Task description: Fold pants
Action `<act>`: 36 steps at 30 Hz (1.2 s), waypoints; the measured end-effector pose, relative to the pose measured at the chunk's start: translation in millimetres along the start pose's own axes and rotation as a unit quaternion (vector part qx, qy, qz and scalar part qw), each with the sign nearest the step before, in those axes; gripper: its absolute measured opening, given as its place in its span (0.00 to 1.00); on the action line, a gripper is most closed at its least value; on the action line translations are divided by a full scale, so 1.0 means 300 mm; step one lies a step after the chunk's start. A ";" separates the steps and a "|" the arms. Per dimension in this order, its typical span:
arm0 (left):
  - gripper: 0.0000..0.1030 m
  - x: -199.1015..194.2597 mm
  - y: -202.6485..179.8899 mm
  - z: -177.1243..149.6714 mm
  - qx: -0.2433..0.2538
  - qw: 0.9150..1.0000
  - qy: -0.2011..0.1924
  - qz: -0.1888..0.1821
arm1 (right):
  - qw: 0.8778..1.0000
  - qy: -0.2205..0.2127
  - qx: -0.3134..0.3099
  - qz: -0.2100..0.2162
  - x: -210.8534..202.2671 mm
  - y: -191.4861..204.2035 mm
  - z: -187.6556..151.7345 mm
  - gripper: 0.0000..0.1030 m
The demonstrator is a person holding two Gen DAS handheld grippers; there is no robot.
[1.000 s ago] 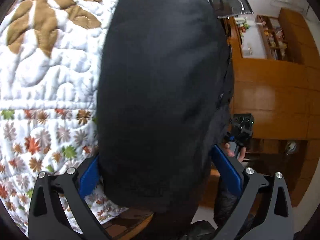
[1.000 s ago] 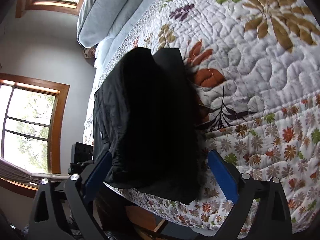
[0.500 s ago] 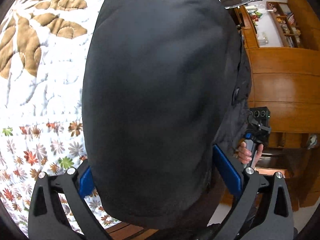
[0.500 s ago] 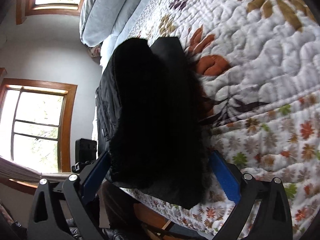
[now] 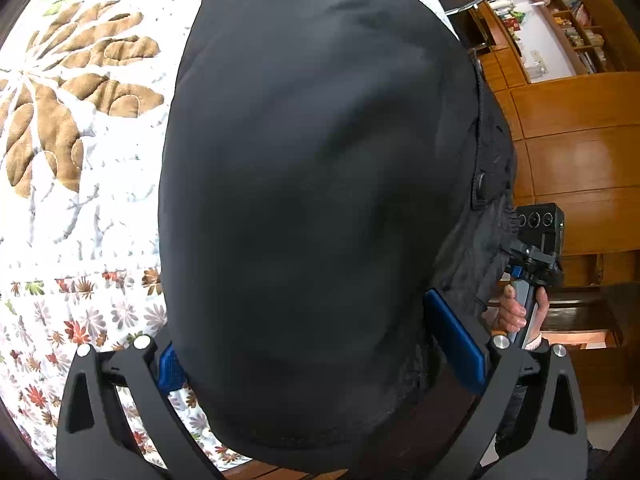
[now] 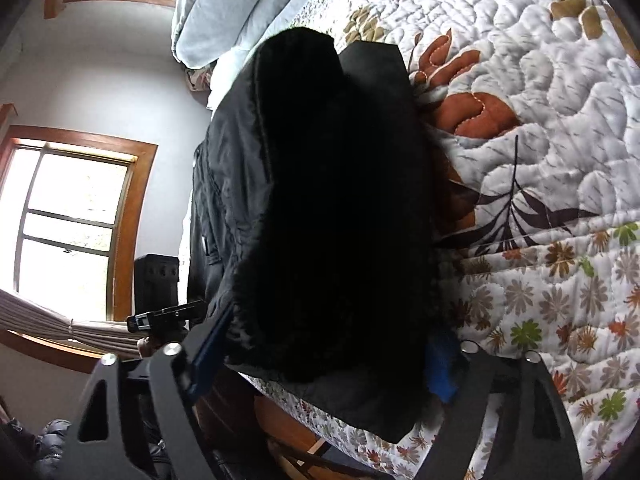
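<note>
Lay on the floral quilt near the bed's edge: black pants, bulging up between both tools. Left gripper spread wide around the cloth, grip unclear; right gripper closing, fabric between the jaws. No legible writing anywhere.

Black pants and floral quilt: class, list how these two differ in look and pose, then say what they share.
The black pants are plain and dark; the quilt is white with brown leaves and small flowers. The pants lie doubled into a thick bundle; the quilt lies spread out beneath them. Both are soft fabric.
</note>
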State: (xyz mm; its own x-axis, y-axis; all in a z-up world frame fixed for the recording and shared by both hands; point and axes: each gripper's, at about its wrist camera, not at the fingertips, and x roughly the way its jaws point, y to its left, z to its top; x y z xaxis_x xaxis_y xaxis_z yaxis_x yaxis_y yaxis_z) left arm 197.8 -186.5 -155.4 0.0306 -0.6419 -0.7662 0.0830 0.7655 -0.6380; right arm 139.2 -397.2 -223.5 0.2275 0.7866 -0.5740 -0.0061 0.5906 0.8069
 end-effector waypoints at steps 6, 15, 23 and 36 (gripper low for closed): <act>0.97 0.004 0.031 -0.018 -0.007 1.000 -0.017 -0.016 | 1.000 -0.006 0.007 0.013 -0.005 -0.004 0.003 0.76; 0.97 -0.007 -0.008 -0.024 0.021 0.999 -0.045 0.020 | 1.000 -0.021 -0.013 -0.002 -0.042 0.020 -0.033 0.51; 0.94 -0.025 -0.008 -0.012 0.031 0.997 -0.061 0.031 | 0.999 -0.030 -0.038 -0.007 -0.042 0.067 -0.033 0.46; 0.89 -0.095 0.036 0.070 0.050 0.992 -0.097 0.071 | 0.998 -0.036 -0.054 -0.002 0.020 0.133 0.046 0.46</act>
State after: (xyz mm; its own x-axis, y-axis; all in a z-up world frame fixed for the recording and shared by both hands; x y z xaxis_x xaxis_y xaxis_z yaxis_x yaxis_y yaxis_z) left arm 218.9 -160.7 -138.7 0.2392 -0.5316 -0.8125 0.1613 0.8469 -0.5066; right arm 153.7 -371.3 -193.0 0.2980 0.7710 -0.5628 -0.1083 0.6131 0.7826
